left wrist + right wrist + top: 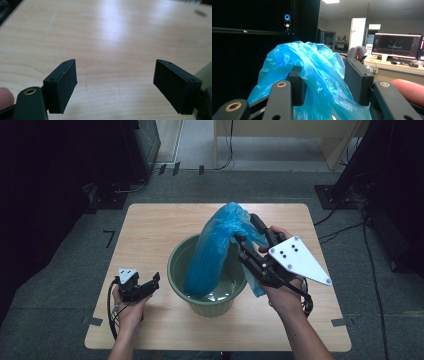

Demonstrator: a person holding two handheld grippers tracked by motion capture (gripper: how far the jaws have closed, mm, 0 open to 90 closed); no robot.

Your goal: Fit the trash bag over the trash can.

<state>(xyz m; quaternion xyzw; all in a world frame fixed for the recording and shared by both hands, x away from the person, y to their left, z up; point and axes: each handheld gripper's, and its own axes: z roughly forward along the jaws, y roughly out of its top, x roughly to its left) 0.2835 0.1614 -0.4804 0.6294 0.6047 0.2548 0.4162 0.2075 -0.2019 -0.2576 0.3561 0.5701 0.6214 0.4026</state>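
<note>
Blue plastic bag (216, 247) at frame centre, lower end inside green bucket (176, 265), upper part lifted above rim. My right claw (243, 249) clenched on bag's upper right edge, film bunched between jaws. My left claw (150, 282) released, jaws spread wide, low over wooden counter (145, 225) at lower left, beside bucket.

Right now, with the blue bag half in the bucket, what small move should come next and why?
Probably bring the left gripper to the bucket rim to take the bag. Its jaws stand open over bare table, while the right gripper holds a bunch of the bag above the bucket, whose lower end already reaches inside.
</note>
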